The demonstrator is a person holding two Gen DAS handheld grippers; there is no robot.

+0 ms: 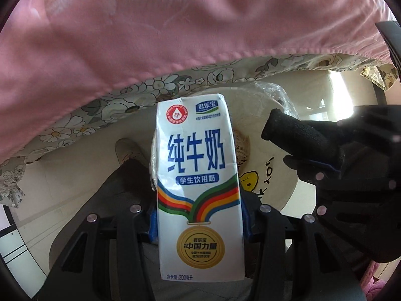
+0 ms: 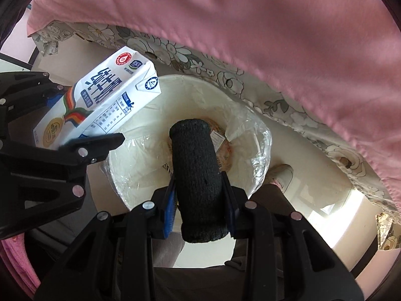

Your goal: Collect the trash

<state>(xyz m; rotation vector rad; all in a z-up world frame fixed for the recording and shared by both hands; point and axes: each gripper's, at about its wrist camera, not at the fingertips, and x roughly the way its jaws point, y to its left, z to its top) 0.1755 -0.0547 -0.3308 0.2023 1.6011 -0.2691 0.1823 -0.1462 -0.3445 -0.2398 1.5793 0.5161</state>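
A white milk carton [image 1: 198, 180] with blue print and a rainbow stripe stands between the blue pads of my left gripper [image 1: 199, 223], which is shut on it. In the right wrist view the same carton [image 2: 105, 100] hangs tilted over the left rim of a white bin [image 2: 190, 79], with the left gripper [image 2: 72, 120] around it. My right gripper [image 2: 200, 200] is shut on a black foam cylinder [image 2: 195, 170] directly above the bin's opening. From the left wrist view, the cylinder [image 1: 298, 135] and right gripper [image 1: 323, 150] sit at the right, over the bin [image 1: 275, 175].
The bin has a clear plastic liner [image 2: 260, 135] and a wrapper [image 2: 220, 145] lying inside. A pink bedsheet [image 1: 175, 25] with a floral skirt [image 1: 150, 87] overhangs close behind. A person's shoe [image 1: 127, 150] and dark trouser leg stand beside the bin on the pale floor.
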